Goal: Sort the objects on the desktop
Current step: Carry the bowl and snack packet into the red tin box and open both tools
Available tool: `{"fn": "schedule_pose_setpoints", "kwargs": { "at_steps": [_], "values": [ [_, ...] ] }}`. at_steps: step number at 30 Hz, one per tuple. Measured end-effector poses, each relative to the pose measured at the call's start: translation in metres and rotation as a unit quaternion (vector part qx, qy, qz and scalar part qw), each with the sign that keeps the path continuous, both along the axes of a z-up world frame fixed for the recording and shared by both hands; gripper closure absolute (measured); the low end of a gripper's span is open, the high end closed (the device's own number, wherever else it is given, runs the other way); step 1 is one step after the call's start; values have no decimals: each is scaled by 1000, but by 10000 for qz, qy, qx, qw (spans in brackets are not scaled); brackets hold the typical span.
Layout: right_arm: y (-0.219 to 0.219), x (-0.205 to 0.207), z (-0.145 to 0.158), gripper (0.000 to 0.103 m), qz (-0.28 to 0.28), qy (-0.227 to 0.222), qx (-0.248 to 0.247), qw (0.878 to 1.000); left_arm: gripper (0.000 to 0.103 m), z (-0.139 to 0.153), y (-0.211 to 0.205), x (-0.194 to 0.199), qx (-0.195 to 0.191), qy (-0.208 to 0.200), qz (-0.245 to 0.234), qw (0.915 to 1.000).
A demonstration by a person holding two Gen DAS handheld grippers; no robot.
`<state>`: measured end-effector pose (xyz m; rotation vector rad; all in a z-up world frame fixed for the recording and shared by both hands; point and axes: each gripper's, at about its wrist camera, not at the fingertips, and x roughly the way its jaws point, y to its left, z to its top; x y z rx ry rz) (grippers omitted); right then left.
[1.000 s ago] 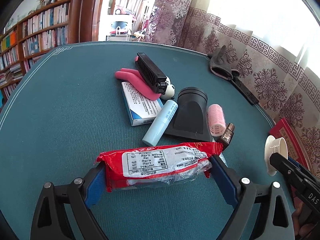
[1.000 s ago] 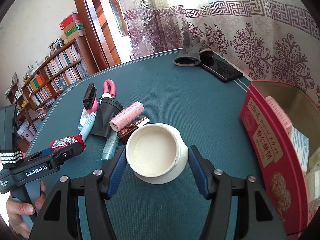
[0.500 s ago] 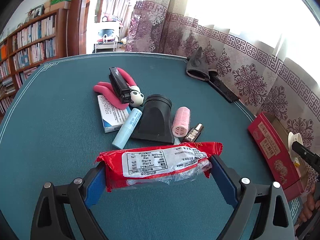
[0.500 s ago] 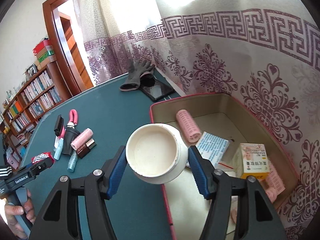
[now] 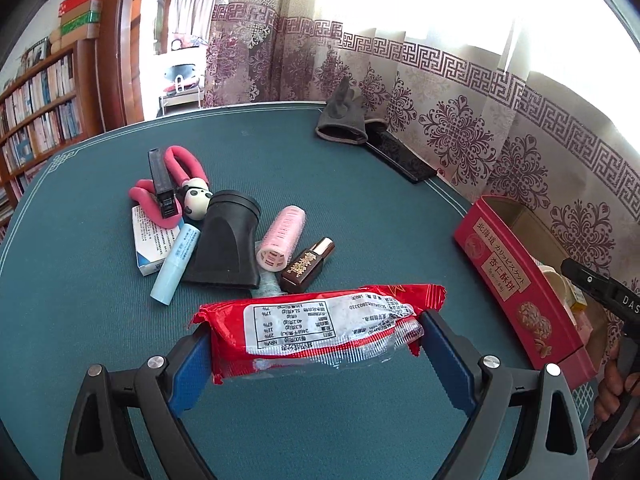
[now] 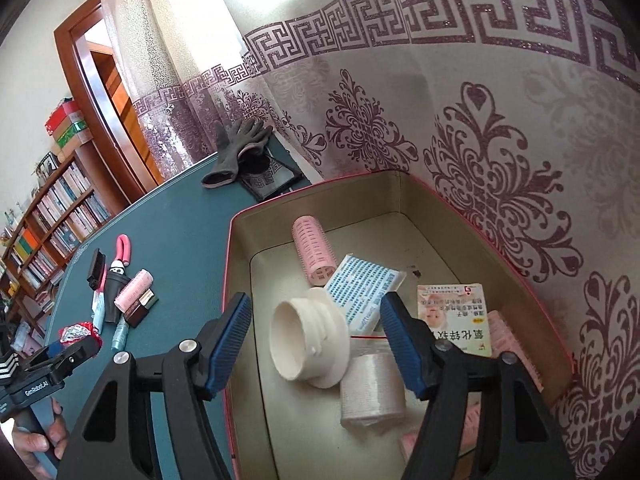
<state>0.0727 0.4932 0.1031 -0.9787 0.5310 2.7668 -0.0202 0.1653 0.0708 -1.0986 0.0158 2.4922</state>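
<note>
Cup dropped, packet next
Right claw jaws opening, cup loose between; packet held crosswise by left claw, box at three o'clock.

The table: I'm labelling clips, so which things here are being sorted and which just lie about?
Being sorted:
red snack packet, clamped in the left gripper
white lid, in the red box below the right gripper's opening jaws
pink hair roller
brown bottle

Lying about:
grey glove
bookshelves
</note>
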Motion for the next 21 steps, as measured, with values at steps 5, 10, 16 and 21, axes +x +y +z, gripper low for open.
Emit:
{"fn": "schedule_pose_setpoints", "kwargs": {
  "at_steps": [5, 10, 16, 21],
  "values": [
    [-3, 11, 5, 31, -17, 109, 379, 9992, 7, 3, 22, -1, -53, -17, -196, 9998],
    [-7, 22, 9, 30, 13, 217, 711, 9972, 7, 10, 49, -2, -94, 7, -453, 9989],
    [-5, 29, 9, 27, 25, 273, 846, 9960, 7, 26, 89, -6, -77, 116, -837, 9964],
    [0, 34, 10, 27, -33, 341, 852, 9958, 7, 37, 130, -6, -139, 261, -1211, 9922]
  ]
}}
